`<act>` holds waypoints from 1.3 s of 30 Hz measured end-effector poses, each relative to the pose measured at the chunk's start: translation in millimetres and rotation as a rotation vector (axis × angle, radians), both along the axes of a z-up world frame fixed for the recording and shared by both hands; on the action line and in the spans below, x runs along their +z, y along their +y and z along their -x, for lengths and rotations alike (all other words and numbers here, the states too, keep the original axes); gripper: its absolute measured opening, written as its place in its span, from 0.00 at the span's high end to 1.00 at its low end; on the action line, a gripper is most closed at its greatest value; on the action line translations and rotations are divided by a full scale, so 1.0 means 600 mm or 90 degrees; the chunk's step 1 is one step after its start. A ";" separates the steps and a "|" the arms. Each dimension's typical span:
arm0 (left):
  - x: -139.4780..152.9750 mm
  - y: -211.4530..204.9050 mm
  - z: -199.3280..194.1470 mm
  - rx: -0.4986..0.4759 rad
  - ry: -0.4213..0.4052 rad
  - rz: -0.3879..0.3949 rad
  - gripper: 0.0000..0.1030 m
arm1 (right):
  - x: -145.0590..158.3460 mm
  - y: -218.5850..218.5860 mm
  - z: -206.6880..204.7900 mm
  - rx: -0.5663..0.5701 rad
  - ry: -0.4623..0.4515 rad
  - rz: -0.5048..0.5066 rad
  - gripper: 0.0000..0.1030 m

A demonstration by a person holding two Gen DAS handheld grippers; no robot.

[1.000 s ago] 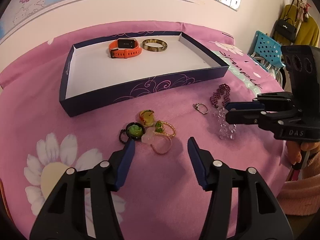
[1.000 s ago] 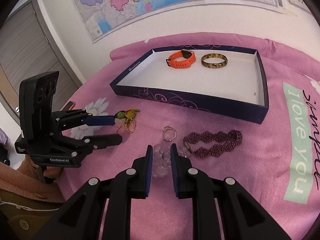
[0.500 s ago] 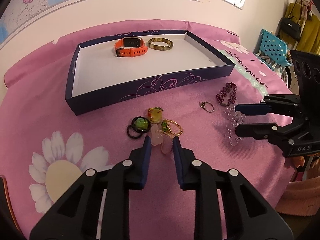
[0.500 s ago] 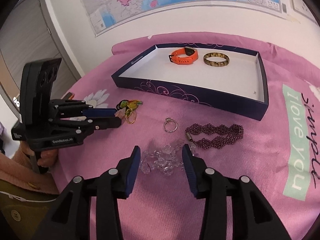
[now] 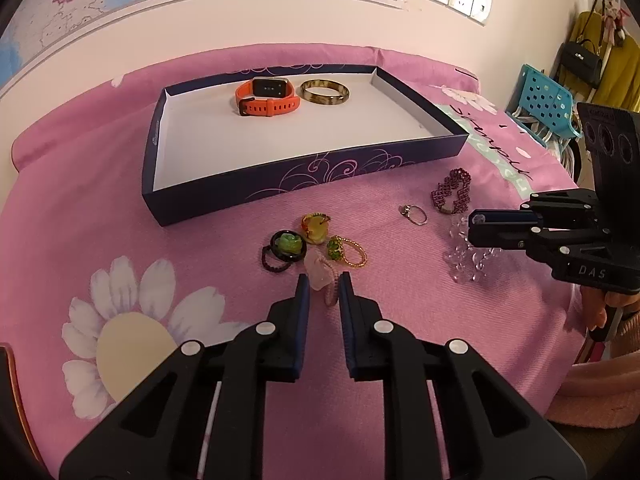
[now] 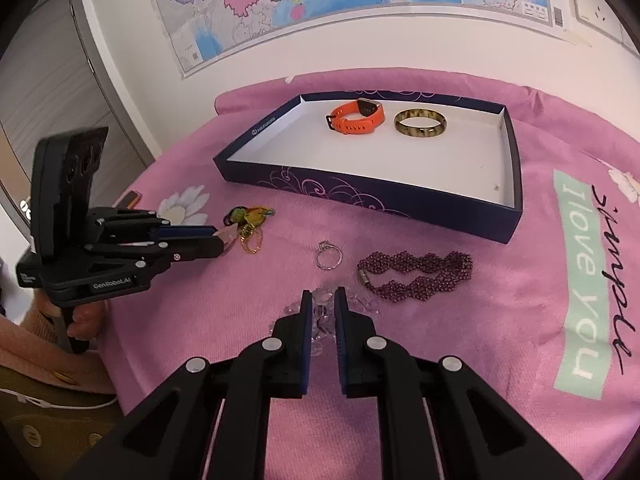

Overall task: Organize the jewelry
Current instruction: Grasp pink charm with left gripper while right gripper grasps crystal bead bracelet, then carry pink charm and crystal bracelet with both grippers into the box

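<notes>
While you are holding one hand-held gripper in each hand over the pink cloth [image 5: 120, 208] that is covering the surface, both of them have just been closing on jewelry. Your left hand-held gripper [image 5: 323, 285] is pointing down at the small group of rings, and its jaws are now clenched on the pale pink ring [image 5: 320, 270], which is sitting between the blue pads and still lying on the cloth. Just behind it the green ring with the black band [image 5: 285, 245], the yellow ring [image 5: 316, 227] and the thin gold ring with a green stone [image 5: 347, 251] are lying close together.

Your right hand-held gripper [image 6: 323, 300] is grasping the clear crystal bracelet [image 6: 320, 312]; its jaws are nearly together with the transparent beads between them, and the rest of the beads are spreading on the cloth on both sides. The silver ring [image 6: 329, 258] is lying just beyond the tips, and the purple beaded bracelet [image 6: 416, 276] is lying to its right, apart from it.

The dark blue box [image 6: 360, 194] is standing further back, and inside it, near the far wall, the orange watch [image 6: 356, 118] and the brown bangle [image 6: 420, 127] are resting side by side.
</notes>
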State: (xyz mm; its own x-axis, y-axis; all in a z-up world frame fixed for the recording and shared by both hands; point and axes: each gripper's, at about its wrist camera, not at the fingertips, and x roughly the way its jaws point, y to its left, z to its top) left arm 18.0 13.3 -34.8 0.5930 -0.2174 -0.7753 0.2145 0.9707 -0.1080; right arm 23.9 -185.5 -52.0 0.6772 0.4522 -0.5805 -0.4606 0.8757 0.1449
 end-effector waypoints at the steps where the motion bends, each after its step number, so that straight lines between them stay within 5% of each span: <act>1: 0.001 0.001 0.001 0.000 -0.001 0.001 0.86 | 0.002 -0.002 0.001 0.001 -0.001 -0.007 0.91; 21: 0.047 0.014 0.012 0.000 -0.045 0.027 0.86 | 0.070 -0.020 0.002 -0.009 -0.050 -0.072 0.92; 39: 0.109 0.010 -0.025 -0.004 -0.116 -0.011 0.86 | 0.153 -0.036 -0.040 -0.026 -0.118 -0.061 0.93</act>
